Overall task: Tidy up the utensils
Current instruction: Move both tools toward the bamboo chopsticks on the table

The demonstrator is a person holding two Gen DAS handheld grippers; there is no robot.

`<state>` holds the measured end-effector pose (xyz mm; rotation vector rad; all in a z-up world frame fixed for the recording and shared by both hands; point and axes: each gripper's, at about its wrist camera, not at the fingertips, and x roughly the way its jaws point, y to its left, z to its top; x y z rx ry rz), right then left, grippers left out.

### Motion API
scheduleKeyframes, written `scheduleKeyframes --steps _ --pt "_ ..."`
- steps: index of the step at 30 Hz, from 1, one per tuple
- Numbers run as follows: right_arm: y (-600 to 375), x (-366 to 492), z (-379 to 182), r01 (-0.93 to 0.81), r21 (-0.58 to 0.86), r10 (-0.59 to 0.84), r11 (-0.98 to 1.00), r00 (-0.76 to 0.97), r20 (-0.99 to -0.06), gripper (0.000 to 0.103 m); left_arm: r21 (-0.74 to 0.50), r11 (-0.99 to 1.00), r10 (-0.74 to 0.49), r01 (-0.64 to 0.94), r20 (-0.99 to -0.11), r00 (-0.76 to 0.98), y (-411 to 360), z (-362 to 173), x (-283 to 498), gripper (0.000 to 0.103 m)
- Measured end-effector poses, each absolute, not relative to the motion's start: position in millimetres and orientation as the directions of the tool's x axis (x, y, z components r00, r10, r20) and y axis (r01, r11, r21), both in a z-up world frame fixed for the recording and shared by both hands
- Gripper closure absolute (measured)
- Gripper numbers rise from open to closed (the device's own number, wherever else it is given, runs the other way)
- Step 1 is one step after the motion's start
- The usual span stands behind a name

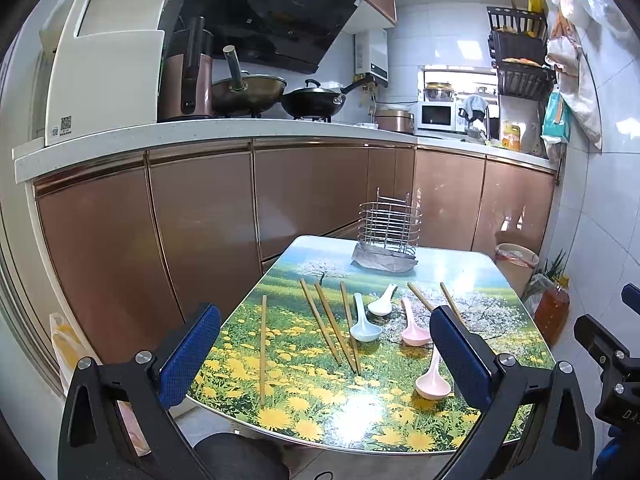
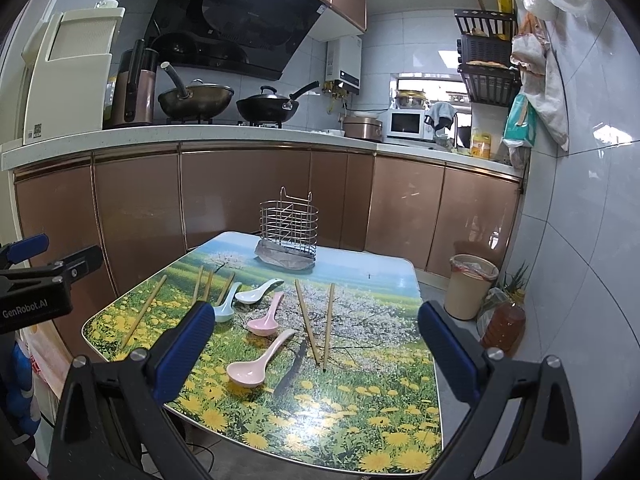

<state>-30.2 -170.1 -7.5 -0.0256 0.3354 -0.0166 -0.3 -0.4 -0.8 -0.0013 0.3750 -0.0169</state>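
A wire utensil holder (image 1: 389,229) (image 2: 289,226) stands upright at the far end of the flower-print table (image 1: 304,420) (image 2: 360,420). Several wooden chopsticks (image 1: 328,328) (image 2: 308,326) lie loose across the table. Among them rest a blue spoon (image 1: 363,326) (image 2: 224,308), a white spoon (image 1: 383,302) (image 2: 256,292) and two pink spoons (image 1: 414,326) (image 2: 256,362). My left gripper (image 1: 324,356) hovers open over the near edge, empty. My right gripper (image 2: 316,346) hangs open above the near half of the table, holding nothing.
Brown cabinets under a white countertop (image 1: 200,132) run behind the table, with woks (image 1: 312,100), a microwave (image 1: 436,116) and a rice cooker on top. A beige bin (image 2: 470,286) and an oil bottle (image 2: 502,326) stand on the floor to the right, by the tiled wall.
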Motion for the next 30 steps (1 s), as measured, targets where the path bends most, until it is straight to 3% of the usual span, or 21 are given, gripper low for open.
scheduleKeyframes --steps 13,30 --pt "-174.7 -31.1 -7.5 0.021 -0.020 -0.027 1.000 0.946 -0.323 0.001 -0.038 0.999 -0.012 0.000 -0.328 0.945 1.9 0.6 -4.9 0.000" --pt "-178.8 -30.4 -11.0 0.037 -0.015 -0.040 0.999 0.950 -0.309 0.001 -0.024 0.999 -0.028 0.021 -0.349 0.937 1.7 -1.7 -1.7 0.000"
